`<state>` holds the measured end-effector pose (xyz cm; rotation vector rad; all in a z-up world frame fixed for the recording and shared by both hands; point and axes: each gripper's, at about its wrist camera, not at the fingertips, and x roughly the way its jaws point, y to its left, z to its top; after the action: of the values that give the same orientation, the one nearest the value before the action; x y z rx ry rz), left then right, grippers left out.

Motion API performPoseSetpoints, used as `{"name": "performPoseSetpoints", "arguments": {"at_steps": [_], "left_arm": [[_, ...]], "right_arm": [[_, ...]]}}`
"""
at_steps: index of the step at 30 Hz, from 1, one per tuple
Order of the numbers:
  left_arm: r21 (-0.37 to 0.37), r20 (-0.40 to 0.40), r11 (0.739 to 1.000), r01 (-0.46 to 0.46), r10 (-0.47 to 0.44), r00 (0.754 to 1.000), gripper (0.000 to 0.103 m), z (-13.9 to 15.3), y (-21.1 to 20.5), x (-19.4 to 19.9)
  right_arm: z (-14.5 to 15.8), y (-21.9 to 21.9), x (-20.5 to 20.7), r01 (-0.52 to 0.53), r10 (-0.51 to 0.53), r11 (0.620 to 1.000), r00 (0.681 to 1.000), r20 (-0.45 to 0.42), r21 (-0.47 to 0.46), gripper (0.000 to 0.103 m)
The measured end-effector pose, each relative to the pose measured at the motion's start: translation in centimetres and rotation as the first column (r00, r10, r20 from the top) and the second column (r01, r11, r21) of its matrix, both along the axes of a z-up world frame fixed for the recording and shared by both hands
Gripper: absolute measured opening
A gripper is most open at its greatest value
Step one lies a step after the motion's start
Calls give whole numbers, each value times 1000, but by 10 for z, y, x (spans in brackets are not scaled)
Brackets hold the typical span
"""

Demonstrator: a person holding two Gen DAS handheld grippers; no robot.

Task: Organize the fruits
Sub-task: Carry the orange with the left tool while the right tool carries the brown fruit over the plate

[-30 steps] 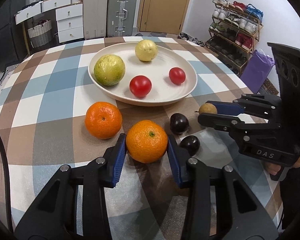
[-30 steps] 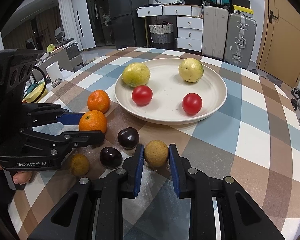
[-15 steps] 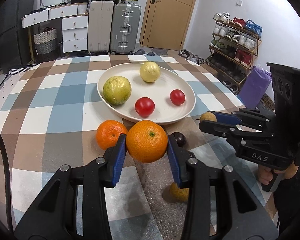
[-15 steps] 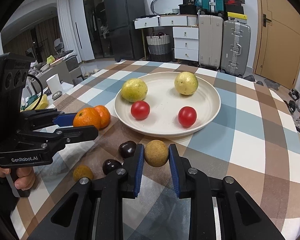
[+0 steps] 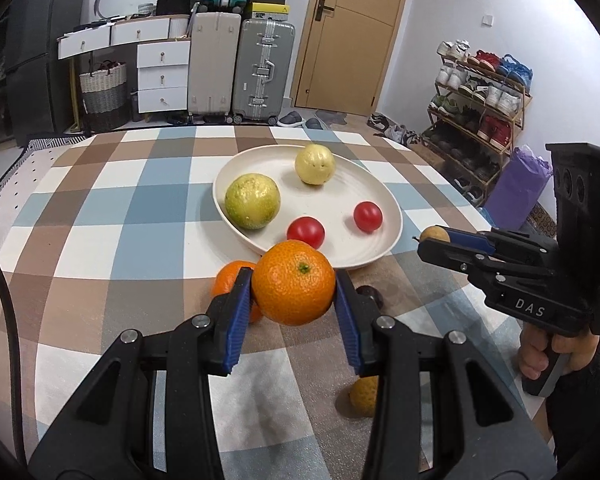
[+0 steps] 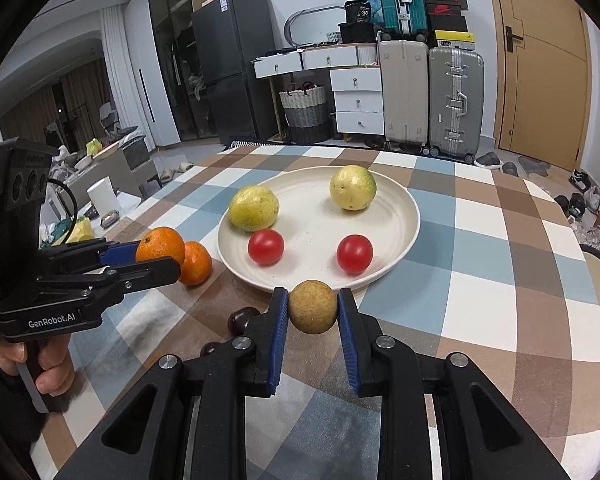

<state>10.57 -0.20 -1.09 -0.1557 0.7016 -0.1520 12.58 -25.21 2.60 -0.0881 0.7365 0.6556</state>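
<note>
A: While clamped between blue-padded fingers (image 5: 236,320) of left gripper (image 5: 293,312), orange (image 5: 294,282) held clear of checked worktop (image 5: 100,216), just short of plate (image 5: 392,216) rim.

B: Noted. Right gripper (image 6: 313,334)?

A: Shut tight on small brown fruit (image 6: 313,312), lifted off the cloth, close to near edge of the plate.

B: On the plate?

A: Two yellow-green fruits (image 6: 254,208), two red tomatoes (image 6: 265,246), all apart from each other.

B: Left on the worktop?

A: Second orange (image 6: 196,262) just beside the plate, partly behind held orange. Two dark plums (image 6: 240,318) near right fingers, partly hidden. Another small brown fruit (image 5: 362,394) low under left gripper. Bare hand (image 6: 40,360) on left gripper's handle.
</note>
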Motion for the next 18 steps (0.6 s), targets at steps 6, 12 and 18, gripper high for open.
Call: {"name": "performPoseSetpoints", "arguments": {"at_steps": [6, 12, 18], "left_arm": [[15, 18, 999, -34, 34, 999, 37, 8, 5, 4], [18, 46, 998, -61, 61, 997, 37, 20, 10, 9], [20, 71, 998, -60, 58, 996, 37, 29, 8, 20]], "right_arm": [[13, -3, 6, 29, -29, 999, 1000, -2, 43, 26], [27, 3, 14, 50, -50, 998, 999, 14, 43, 26], [36, 9, 27, 83, -84, 995, 996, 17, 53, 26]]}}
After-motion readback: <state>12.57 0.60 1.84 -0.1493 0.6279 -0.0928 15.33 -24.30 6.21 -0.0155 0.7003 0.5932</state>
